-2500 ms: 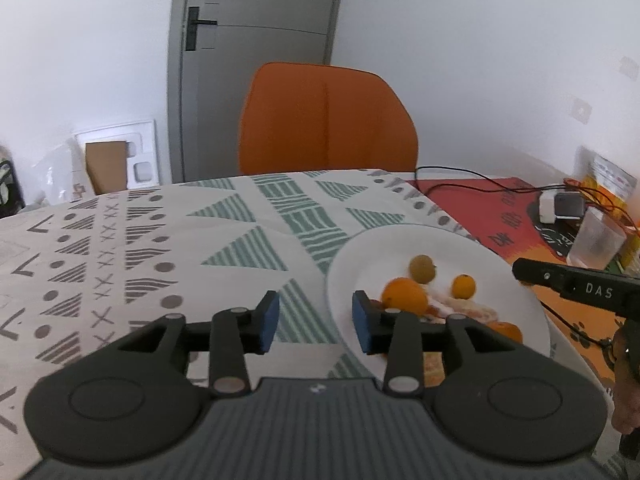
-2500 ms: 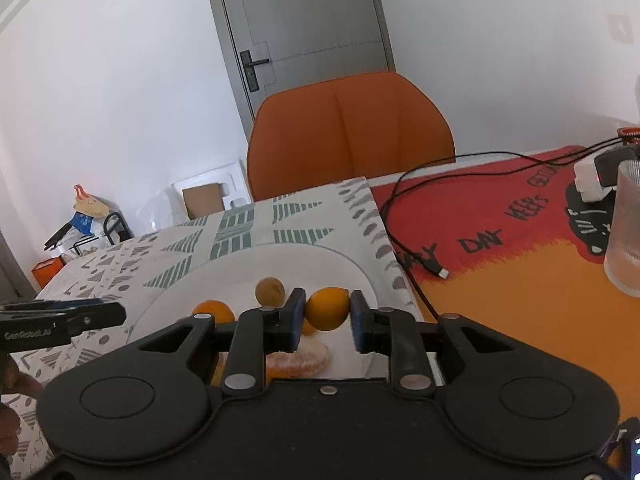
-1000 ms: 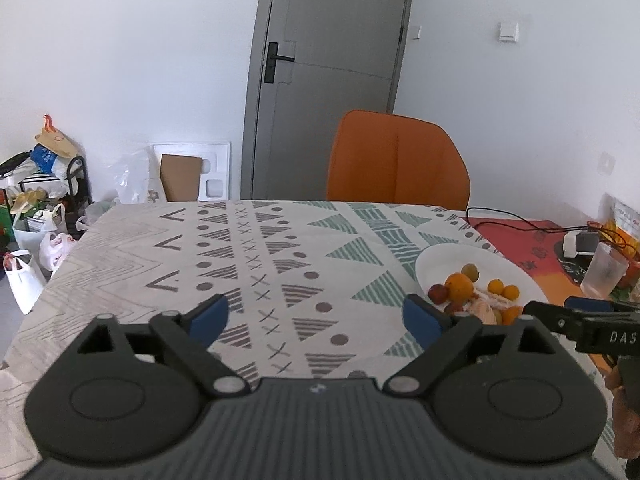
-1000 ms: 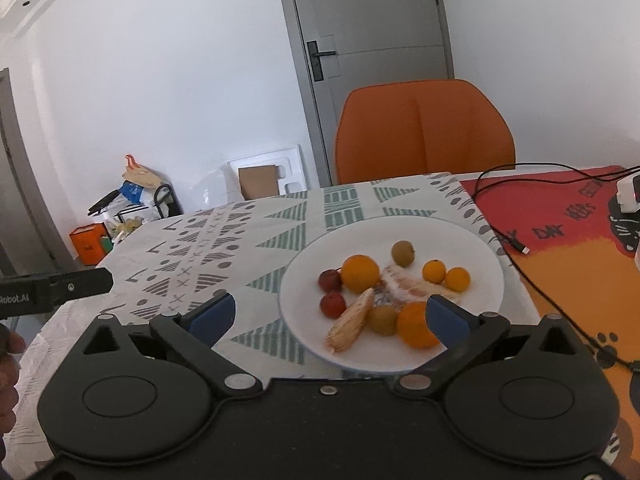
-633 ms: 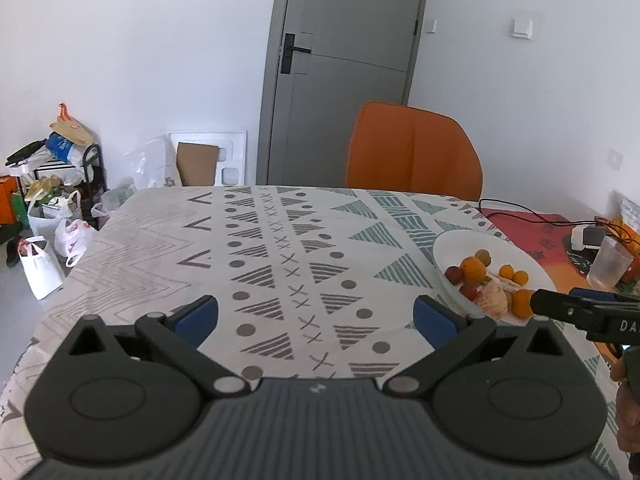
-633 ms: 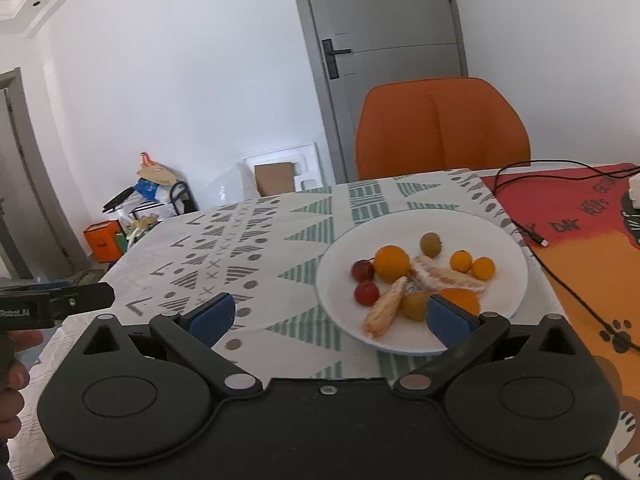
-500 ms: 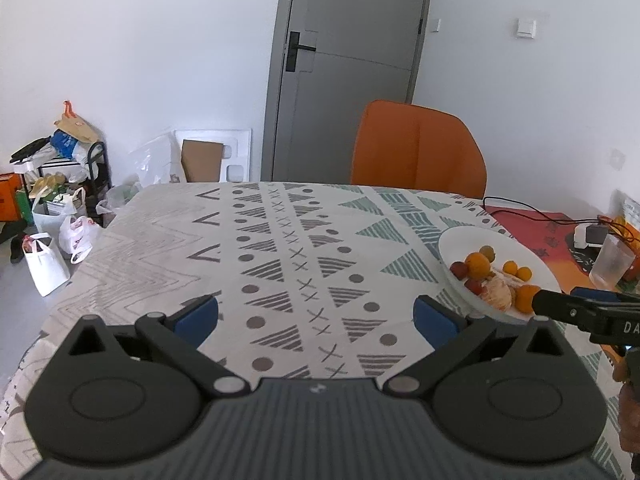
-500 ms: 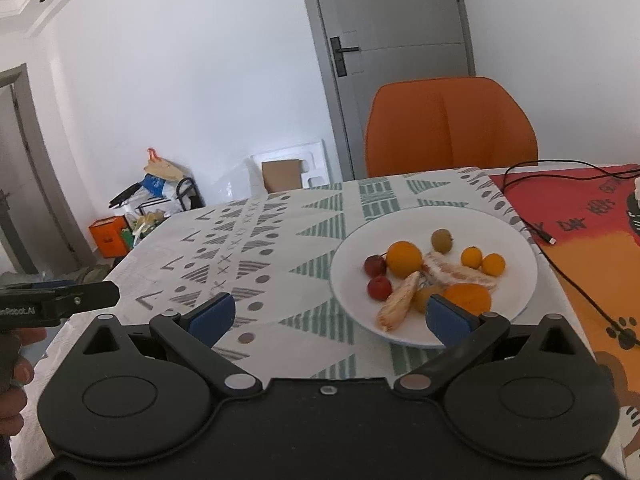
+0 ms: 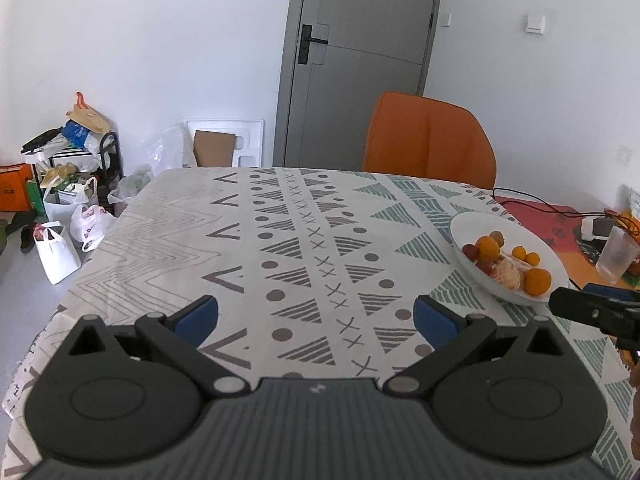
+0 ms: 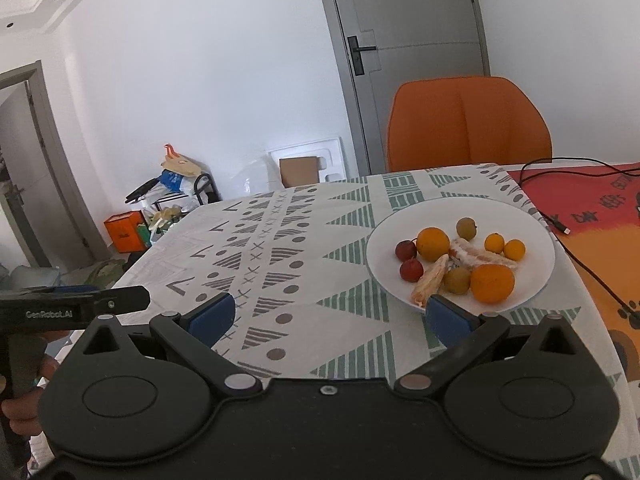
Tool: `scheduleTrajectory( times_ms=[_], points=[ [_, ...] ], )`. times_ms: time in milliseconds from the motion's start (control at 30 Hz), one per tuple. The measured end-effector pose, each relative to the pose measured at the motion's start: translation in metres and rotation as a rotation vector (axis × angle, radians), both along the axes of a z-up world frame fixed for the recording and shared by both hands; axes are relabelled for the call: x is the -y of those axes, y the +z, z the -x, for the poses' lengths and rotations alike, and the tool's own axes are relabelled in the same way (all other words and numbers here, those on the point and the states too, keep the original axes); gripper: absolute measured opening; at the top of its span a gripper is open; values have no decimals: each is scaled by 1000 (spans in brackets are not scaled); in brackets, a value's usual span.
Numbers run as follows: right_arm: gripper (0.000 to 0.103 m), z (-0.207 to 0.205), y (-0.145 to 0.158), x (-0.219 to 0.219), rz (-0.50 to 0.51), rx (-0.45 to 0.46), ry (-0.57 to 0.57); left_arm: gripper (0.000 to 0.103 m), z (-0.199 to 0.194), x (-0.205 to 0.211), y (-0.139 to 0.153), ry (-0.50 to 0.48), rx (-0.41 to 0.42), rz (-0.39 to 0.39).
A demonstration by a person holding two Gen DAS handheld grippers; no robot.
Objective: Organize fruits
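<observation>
A white plate (image 10: 536,224) on the patterned tablecloth holds several fruits: two oranges (image 10: 433,243), small kumquats (image 10: 494,242), red plums (image 10: 411,269), greenish-brown fruits (image 10: 466,227) and peeled citrus segments (image 10: 431,282). In the left wrist view the same plate (image 9: 520,228) lies far right. My left gripper (image 9: 316,316) is open and empty over the cloth, well left of the plate. My right gripper (image 10: 328,316) is open and empty too, hanging in front of the plate's near left rim.
An orange chair (image 10: 468,124) stands behind the table. A red-orange mat (image 10: 600,216) with a black cable (image 10: 576,256) lies right of the plate, and a clear cup (image 9: 616,254) stands there. Bags and boxes (image 9: 60,208) clutter the floor at left. A grey door (image 9: 360,60) is behind.
Both grippers have drawn back from the plate, which now looks smaller and farther. The left jaws spread a little wider; the right jaws stayed wide apart.
</observation>
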State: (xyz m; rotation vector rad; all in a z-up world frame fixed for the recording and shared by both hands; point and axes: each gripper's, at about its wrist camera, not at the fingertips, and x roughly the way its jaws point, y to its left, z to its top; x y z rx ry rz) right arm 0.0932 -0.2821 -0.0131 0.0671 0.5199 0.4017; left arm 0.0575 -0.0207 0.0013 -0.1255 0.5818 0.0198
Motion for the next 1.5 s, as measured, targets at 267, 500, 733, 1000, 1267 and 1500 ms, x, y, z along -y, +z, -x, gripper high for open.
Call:
scheduleTrajectory(
  times_ms=[267, 500, 733, 1000, 1267, 1500],
  points=[
    [103, 14, 3, 6, -7, 16, -12, 103, 10, -3, -2, -2, -1, -18],
    [103, 16, -1, 7, -5, 5, -7, 103, 15, -6, -6, -5, -6, -24],
    [103, 19, -3, 1, 17, 11, 12, 103, 14, -8, -8, -2, -10, -26],
    [103, 19, -4, 0, 19, 6, 19, 103, 16, -5, -8, -12, -3, -37],
    [103, 18, -6, 0, 19, 1, 16, 103, 16, -4, -7, -15, -5, -35],
    [103, 18, -6, -1, 23, 0, 15, 103, 16, -4, -7, -16, -4, -36]
  ],
)
